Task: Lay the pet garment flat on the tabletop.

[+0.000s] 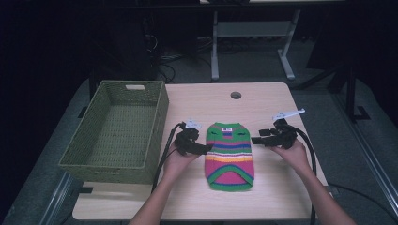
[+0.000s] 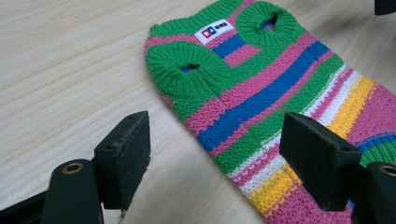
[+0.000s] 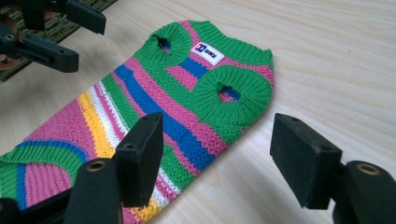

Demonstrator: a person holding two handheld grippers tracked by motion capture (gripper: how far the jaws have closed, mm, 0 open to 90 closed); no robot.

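Striped sweater (image 1: 229,156) flat on table (image 1: 272,197); both grippers open beside it.

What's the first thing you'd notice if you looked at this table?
The bright striped knitted sweater jumps out first: tiny, green, pink, blue and yellow, lying flat in the middle of the wooden table. Next come the two black tongs, the left tongs and the right tongs, open on either side of it. A big green woven basket sits on the table's left.
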